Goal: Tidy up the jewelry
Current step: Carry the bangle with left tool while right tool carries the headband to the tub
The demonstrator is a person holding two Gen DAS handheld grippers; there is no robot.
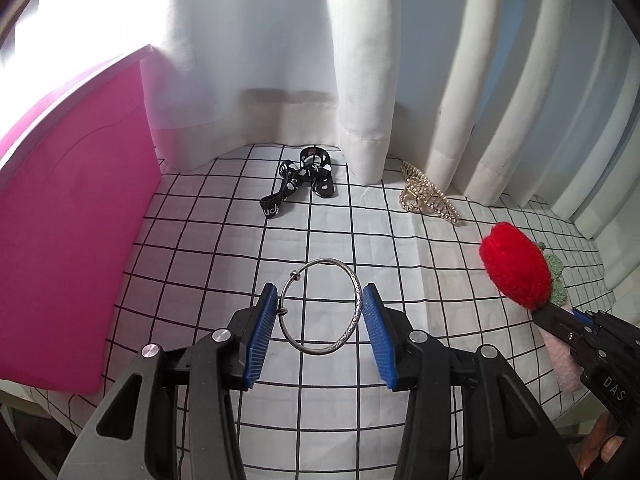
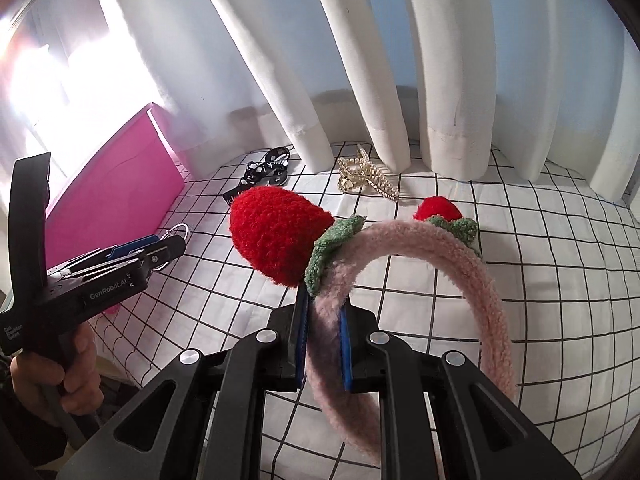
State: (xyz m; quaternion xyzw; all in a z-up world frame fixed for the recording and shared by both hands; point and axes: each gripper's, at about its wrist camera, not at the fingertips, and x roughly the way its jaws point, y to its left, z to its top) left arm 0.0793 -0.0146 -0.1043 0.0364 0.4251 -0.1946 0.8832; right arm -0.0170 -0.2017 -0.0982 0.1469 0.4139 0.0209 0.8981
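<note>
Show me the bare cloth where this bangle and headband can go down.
Bare checked cloth lies between the pink box, the black strap and the silver bangle. More lies right of the pink headband in the right wrist view. It is crowded at the curtain hem around the pearl hair claw.

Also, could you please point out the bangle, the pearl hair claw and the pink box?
bangle (image 1: 356, 308): left wrist view, right side of the ring.
hair claw (image 2: 366, 179): right wrist view, its middle.
pink box (image 1: 72, 216): left wrist view, side wall.
</note>
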